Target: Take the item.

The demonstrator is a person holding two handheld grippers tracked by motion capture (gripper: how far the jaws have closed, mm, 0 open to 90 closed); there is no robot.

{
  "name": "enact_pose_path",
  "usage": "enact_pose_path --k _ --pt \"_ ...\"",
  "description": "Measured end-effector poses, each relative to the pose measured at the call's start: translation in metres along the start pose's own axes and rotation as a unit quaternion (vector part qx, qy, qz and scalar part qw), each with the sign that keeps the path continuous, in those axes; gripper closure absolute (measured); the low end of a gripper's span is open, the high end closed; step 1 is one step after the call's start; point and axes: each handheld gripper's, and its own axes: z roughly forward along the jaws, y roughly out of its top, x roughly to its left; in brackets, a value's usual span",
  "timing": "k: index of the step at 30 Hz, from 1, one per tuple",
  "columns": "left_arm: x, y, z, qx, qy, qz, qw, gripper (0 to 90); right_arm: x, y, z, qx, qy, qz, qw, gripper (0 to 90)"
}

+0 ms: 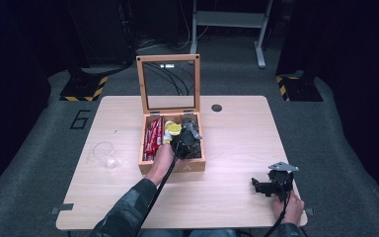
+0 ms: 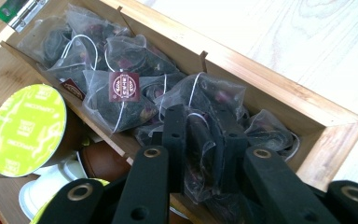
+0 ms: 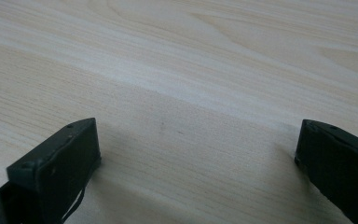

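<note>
A: So, what is the left hand-held gripper (image 2: 204,140) doing?

B: Its jaws are clamped on a dark tea bag (image 2: 200,149) in the right-hand compartment of the wooden box (image 1: 171,165), pinching the mesh between the pads. More tea bags fill that compartment, one showing a maroon tag (image 2: 124,87).

A: And beside it?

B: In the middle compartment, a coffee capsule with a green lid (image 2: 25,128) lies tilted. Red packets (image 1: 153,138) fill the left one. The glass lid (image 1: 169,84) stands upright.

A: The other one?

B: The right hand-held gripper (image 3: 196,154) rests on the bare desk (image 1: 237,143) near its front right corner, jaws wide apart, nothing between them. A clear cup (image 1: 103,152) sits left of the box.
</note>
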Motion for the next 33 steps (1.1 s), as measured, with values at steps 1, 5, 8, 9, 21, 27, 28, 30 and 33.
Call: enact_pose_path --k 1,5,8,9,21,27,28,30,33 --pt "0.000 0.000 -0.001 -0.001 0.000 0.001 1.0000 78.8 -0.001 0.000 -0.001 0.002 0.003 -0.006 1.0000 0.0" --pt "-0.001 0.000 -0.005 -0.005 -0.002 0.004 1.0000 80.4 0.000 0.000 0.000 0.000 0.000 -0.001 1.0000 0.0" --pt "-0.001 0.000 -0.008 -0.014 -0.002 0.005 0.9999 81.3 0.000 0.000 0.000 0.000 0.000 0.000 1.0000 0.0" --pt "-0.001 0.000 -0.009 -0.018 -0.001 0.004 0.9998 81.5 -0.001 0.000 0.000 0.002 0.003 -0.005 1.0000 0.0" --pt "0.006 -0.002 -0.022 -0.036 0.003 -0.005 0.9993 82.4 0.000 0.000 0.000 0.001 0.001 -0.002 1.0000 0.0" --pt "0.009 -0.001 -0.027 -0.045 -0.002 -0.008 0.9990 82.5 -0.001 0.000 -0.001 0.002 0.003 -0.005 1.0000 0.0" --pt "0.009 -0.001 -0.028 -0.045 -0.002 -0.008 0.9989 82.6 0.000 0.000 0.000 0.001 0.001 -0.003 1.0000 0.0" --pt "0.011 0.000 -0.030 -0.049 -0.002 -0.007 0.9988 82.6 0.000 0.000 0.000 0.000 0.000 0.000 1.0000 0.0" --pt "0.012 0.002 -0.034 -0.057 0.002 -0.008 0.9983 82.7 0.000 0.000 0.000 0.000 0.000 -0.001 1.0000 0.0"
